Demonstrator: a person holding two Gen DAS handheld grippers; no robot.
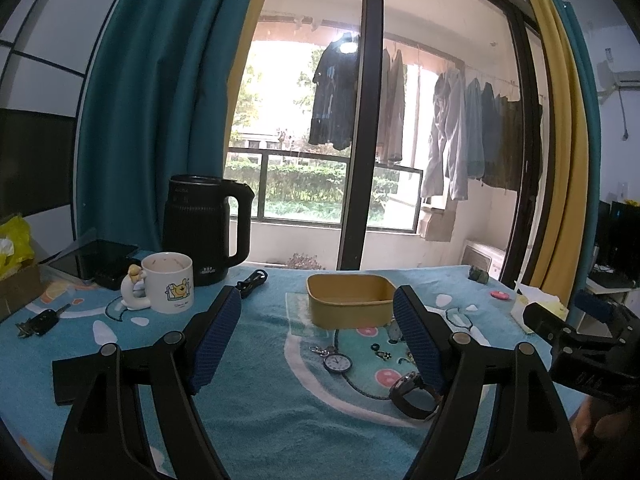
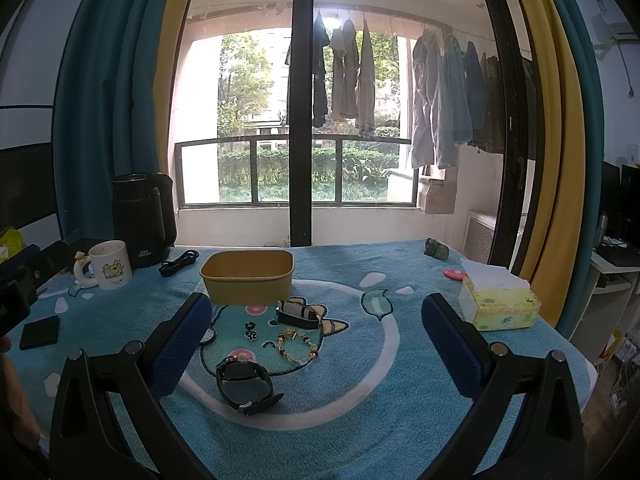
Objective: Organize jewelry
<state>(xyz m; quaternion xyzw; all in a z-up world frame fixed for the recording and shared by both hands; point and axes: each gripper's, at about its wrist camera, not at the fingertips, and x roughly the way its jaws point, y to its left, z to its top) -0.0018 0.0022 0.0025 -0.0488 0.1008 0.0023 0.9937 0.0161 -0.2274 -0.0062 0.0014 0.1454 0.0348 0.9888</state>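
A yellow tub [image 2: 247,282] stands upright and open on the worktop. Just before it lie a black banded watch [image 2: 298,315], a bead bracelet [image 2: 298,345] and small dark charms [image 2: 251,331] — a black wristwatch [image 2: 245,382] (strap looped) nearest, a pocket watch [image 1: 337,362] leftward.

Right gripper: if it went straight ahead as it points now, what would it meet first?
Probably the beaded bracelet on the blue fleece cloth, lying between the open fingers of the right gripper; the yellow rectangular container stands beyond it. Depth is uncertain.
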